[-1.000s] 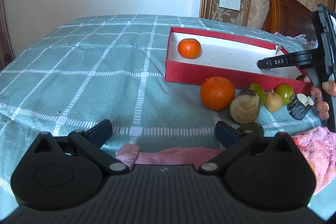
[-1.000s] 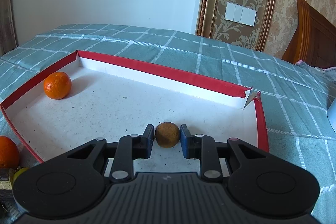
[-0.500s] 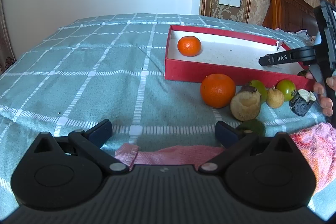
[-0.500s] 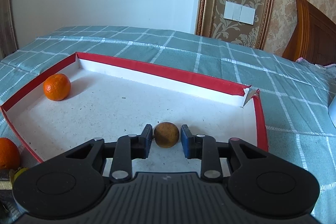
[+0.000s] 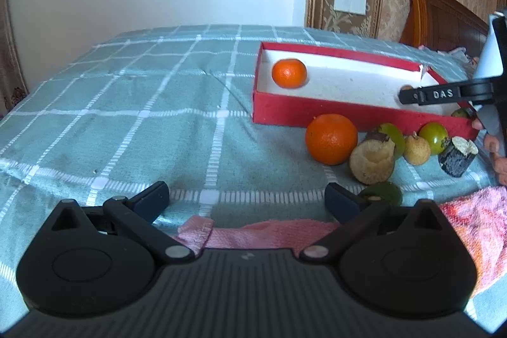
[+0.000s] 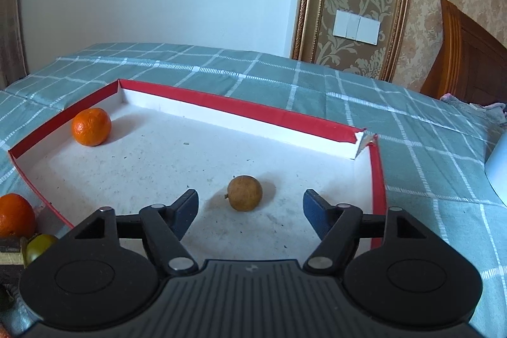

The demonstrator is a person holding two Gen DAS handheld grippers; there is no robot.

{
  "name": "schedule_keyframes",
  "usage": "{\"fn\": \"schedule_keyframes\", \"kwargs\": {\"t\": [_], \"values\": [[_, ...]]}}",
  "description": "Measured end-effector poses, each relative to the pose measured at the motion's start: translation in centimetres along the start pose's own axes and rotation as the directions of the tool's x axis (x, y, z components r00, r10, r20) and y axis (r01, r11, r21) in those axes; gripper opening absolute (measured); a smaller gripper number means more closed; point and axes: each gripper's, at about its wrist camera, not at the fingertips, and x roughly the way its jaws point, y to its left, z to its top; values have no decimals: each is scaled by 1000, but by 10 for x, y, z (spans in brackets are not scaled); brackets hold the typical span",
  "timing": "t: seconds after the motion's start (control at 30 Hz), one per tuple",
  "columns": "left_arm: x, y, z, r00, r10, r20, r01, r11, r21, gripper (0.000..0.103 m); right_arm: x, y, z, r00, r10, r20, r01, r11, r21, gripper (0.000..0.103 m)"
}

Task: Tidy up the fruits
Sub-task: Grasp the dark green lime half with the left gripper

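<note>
A shallow red box (image 6: 237, 108) with a white floor lies on the bed. A small brown round fruit (image 6: 244, 193) rests on its floor, free between the spread fingers of my right gripper (image 6: 250, 205), which is open. A small orange (image 6: 91, 126) sits in the box's far left corner, also seen in the left wrist view (image 5: 289, 73). My left gripper (image 5: 247, 198) is open and empty, low over the bedspread. In front of the red box (image 5: 348, 111) lie a large orange (image 5: 331, 138), a cut brown fruit (image 5: 372, 160), green fruits (image 5: 434, 133), a pale small fruit (image 5: 416, 149) and a dark stub (image 5: 458, 156).
A pink towel (image 5: 469, 220) lies at the near right, under my left gripper. The teal checked bedspread (image 5: 126, 116) stretches left and far. A wooden headboard (image 6: 469, 62) stands at the right. The right gripper's arm (image 5: 443, 94) reaches over the box.
My right gripper has opened and let go of the brown fruit, which now rests on the box floor. The left gripper has barely moved.
</note>
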Motion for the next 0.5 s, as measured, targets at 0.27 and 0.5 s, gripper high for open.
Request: {"fn": "schedule_keyframes", "kwargs": {"t": [0.27,0.5], "values": [[-14,-8,-4,998,-17,58,14,999,44,103,-5,-14,-5,1000,0,-5,0,998,70,81],[-25,-30,-6,990,22,136,-43,987,156,103,-21,-23,-9,999,-13,31,9,994,106,88]]}}
